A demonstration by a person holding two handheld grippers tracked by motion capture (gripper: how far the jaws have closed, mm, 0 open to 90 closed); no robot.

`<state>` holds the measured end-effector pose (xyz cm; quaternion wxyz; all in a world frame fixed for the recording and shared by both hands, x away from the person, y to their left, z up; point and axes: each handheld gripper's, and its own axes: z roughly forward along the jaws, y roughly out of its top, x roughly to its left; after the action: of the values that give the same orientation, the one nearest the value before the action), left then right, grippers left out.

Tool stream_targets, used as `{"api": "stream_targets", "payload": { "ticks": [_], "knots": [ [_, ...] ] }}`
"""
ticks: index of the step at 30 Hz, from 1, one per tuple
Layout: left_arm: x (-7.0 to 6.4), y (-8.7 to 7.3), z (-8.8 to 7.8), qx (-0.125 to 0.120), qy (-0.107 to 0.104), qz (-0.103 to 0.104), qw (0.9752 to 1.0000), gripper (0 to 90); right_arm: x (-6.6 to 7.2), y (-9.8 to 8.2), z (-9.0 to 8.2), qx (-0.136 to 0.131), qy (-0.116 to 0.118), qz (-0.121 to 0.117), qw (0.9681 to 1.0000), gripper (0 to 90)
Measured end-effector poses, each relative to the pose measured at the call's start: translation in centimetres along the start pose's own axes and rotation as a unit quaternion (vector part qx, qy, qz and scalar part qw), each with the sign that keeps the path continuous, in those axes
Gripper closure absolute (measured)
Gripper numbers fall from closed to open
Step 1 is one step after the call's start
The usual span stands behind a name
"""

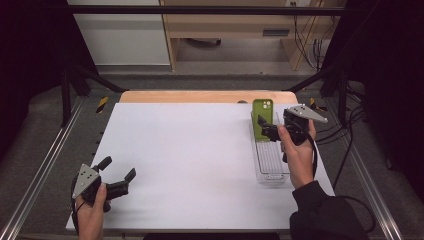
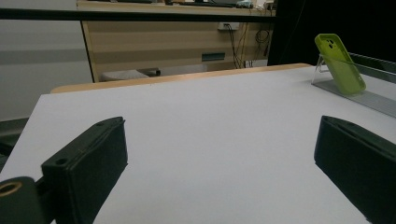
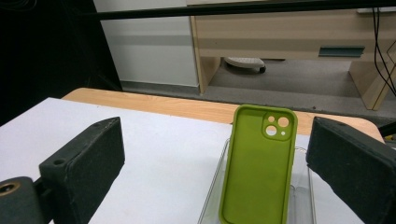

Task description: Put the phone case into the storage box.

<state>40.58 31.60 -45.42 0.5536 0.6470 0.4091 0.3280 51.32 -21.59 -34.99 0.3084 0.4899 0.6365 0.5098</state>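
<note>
A green phone case leans upright at the far end of a clear plastic tray on the right side of the white table. My right gripper is held over the tray, just in front of the case, and is open. In the right gripper view the case stands ahead in the gap of the right gripper, touching neither jaw. My left gripper is open near the front left corner, with nothing in it. The left gripper view shows the left gripper over bare table, and the case far off to the right.
The white sheet covers most of the table, leaving a wooden strip along the back edge. Black frame bars cross overhead and down both sides. Cables hang off the right edge. A wooden desk stands beyond.
</note>
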Motion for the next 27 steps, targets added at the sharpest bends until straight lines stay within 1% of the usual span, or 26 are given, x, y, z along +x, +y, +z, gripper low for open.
{"api": "stream_targets", "payload": {
  "ticks": [10,27],
  "knots": [
    [0.0,0.0,0.0,0.001,-0.001,0.000,1.0000,2.2,-0.1,0.1,-0.7,-0.003,0.002,-0.009,1.0000,4.9],
    [0.0,-0.1,0.0,0.002,-0.002,-0.001,1.0000,2.2,-0.8,0.1,-1.7,-0.005,0.000,-0.009,0.9999,5.0]
  ]
}}
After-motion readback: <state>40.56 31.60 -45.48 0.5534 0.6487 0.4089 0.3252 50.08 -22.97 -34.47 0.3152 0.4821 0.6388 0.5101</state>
